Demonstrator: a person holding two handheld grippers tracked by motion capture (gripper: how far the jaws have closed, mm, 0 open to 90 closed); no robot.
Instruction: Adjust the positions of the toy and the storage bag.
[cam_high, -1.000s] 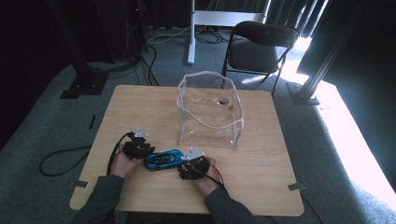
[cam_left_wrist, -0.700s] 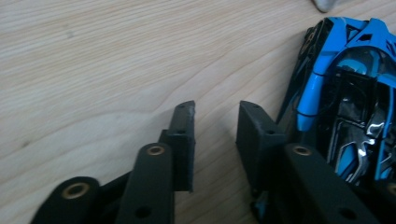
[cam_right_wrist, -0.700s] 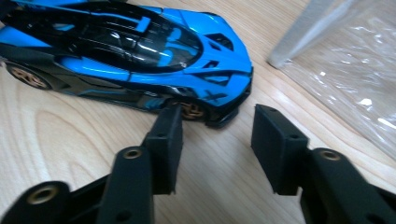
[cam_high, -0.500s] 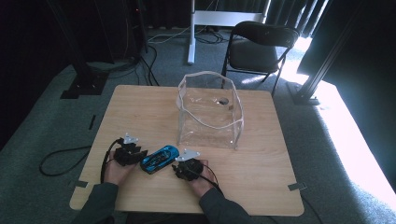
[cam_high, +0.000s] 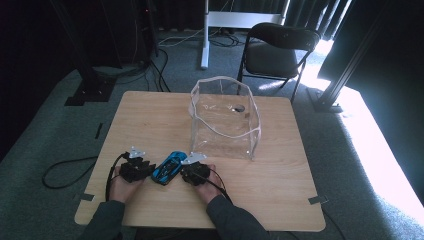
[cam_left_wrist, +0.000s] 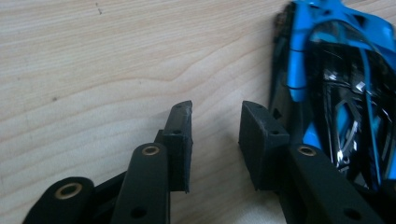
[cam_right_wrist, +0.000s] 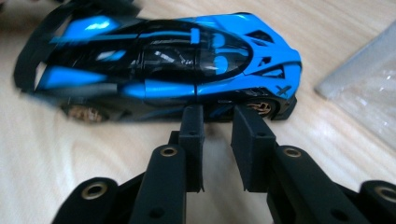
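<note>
Blue toy car (cam_high: 169, 167): on counter (cam_high: 150, 115), between left gripper (cam_left_wrist: 215, 140) and right gripper (cam_right_wrist: 218, 140). Both slightly parted, empty. Probably light, rigid, glossy; best pinched across flanks, avoiding thin rear wing.

Wooden table (cam_high: 150, 120): left half and far-left corner bare, open to passage. Clear plastic container (cam_high: 225, 117): upright at centre-far, blocks the middle. Blue toy car (cam_high: 169, 167): near edge, wedged between left gripper (cam_high: 134, 167) and right gripper (cam_high: 194, 170), each close beside it. Right side of table bare. Folding chair (cam_high: 280, 50) beyond far edge.
</note>
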